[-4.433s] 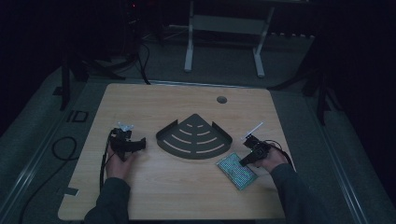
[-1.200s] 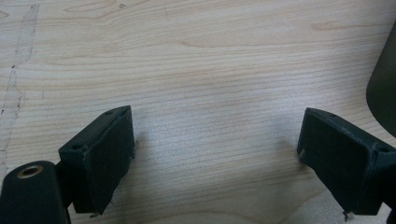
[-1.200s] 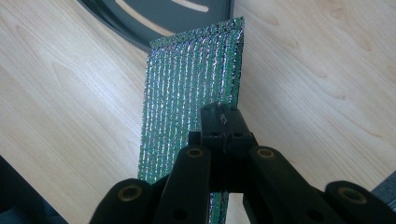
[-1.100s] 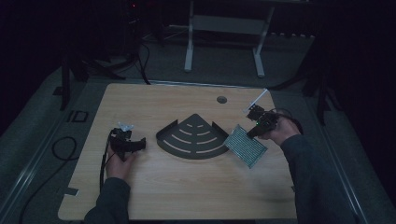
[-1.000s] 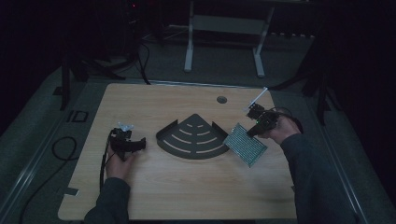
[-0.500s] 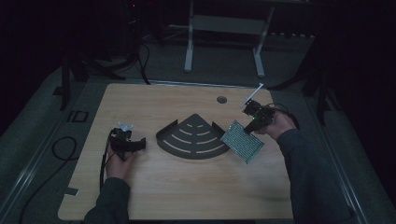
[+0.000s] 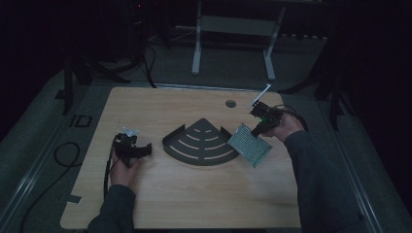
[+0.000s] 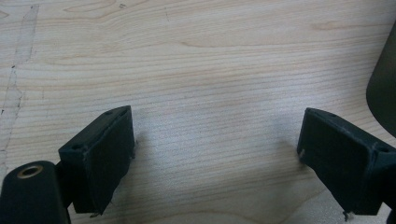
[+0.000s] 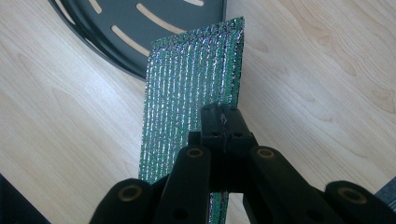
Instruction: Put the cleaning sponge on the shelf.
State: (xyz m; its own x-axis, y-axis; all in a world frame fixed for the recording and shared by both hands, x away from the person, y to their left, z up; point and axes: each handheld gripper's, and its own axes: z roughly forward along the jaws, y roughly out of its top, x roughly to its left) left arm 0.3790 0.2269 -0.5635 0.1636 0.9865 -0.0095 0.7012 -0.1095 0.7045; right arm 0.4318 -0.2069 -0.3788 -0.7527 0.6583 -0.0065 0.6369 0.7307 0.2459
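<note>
In the high view, the right gripper point(image 7: 256, 130) has carried the green mesh pad point(image 7: 249, 144) up and inward since four seconds ago, from the table's near right part to just beside the right edge of the dark fan-shaped tray point(image 7: 201, 142); over the last half second it has edged slightly closer to the tray. The pad's long axis runs diagonally, from its upper-left corner by the tray down toward the lower right. The left gripper point(image 7: 135, 149) has stayed put on the table's left side, held by the left hand point(image 7: 123, 171). The light wooden table point(image 7: 160, 204) stands in a dim room, with a grey floor and a white frame stand point(image 7: 232, 30) behind.

In the left gripper view, the jaws stand wide apart over bare wood grain, gripping nothing; a dark tray edge point(image 8: 384, 84) shows at the right.

In the right gripper view, the jaws are closed on the pad point(image 9: 191, 84), which hangs edge-on and extends away from the gripper, its far end overlapping the slotted tray point(image 9: 135, 28) above the table point(image 9: 322, 79).
</note>
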